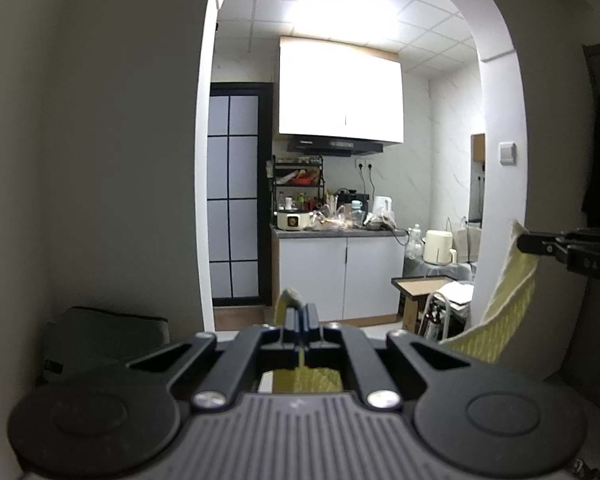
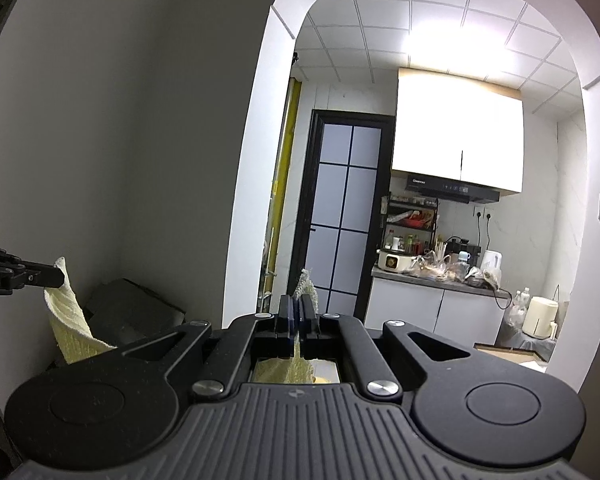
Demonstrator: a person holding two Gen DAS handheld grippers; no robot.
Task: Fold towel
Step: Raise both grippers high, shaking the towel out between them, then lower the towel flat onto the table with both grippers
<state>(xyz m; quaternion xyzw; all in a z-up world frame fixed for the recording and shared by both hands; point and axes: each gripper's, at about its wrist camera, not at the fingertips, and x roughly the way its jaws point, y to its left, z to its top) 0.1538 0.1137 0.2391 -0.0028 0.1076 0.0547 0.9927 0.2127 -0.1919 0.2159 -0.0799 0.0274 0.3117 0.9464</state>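
- Between my two hands the yellow towel [image 1: 508, 304] hangs lifted in the air, one corner in each grip, with the kitchen archway [image 1: 496, 80] ahead; I cannot see any surface under it from either wrist view.
- Keeping the top edge taut and level is what I judge matters now: both corners at the same height, so the cloth hangs flat and not twisted.
- Bringing the corners together, I should match edge to edge before lowering, or the fold will come out skewed.
- My left hand-held gripper [image 1: 300, 312] is pinched tight on its corner, a tuft of cloth poking past the fingertips.
- My right hand-held gripper [image 2: 298, 308] is likewise clamped on the other corner, a frayed tip showing above the fingers.
- Only a little cloth is caught in either grip, so a sharp tug could pull a corner free; I would move smoothly.
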